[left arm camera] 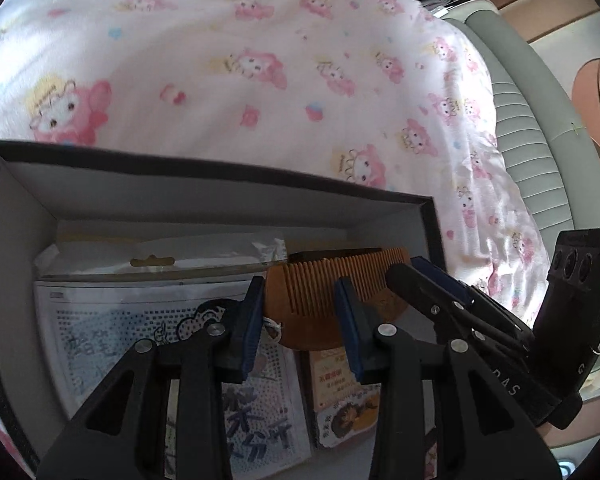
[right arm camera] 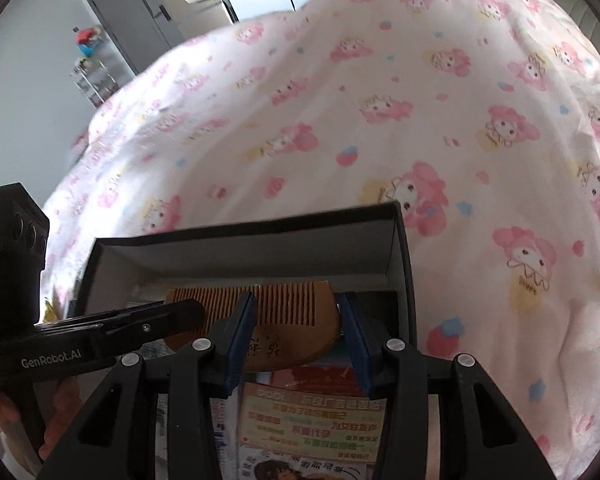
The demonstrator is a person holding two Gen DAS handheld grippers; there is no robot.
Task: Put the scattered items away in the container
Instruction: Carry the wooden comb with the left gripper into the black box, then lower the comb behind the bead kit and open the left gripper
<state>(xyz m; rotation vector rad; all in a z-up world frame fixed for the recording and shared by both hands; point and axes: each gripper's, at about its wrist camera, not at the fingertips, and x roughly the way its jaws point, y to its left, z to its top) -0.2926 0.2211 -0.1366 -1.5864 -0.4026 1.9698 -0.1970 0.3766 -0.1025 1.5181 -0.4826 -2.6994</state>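
Left gripper (left arm camera: pixel 300 320) and right gripper (right arm camera: pixel 296 328) fingers both clamped on wooden comb (left arm camera: pixel 320 292), above open box (left arm camera: pixel 220 200), on printed blanket (left arm camera: pixel 260 80).

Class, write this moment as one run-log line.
comb: over box contents | left gripper: astride comb | right gripper: astride comb | grip: unclear

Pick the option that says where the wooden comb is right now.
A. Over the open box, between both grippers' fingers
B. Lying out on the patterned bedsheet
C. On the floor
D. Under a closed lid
A: the wooden comb sits over the open box, spanning the left gripper and the right gripper.
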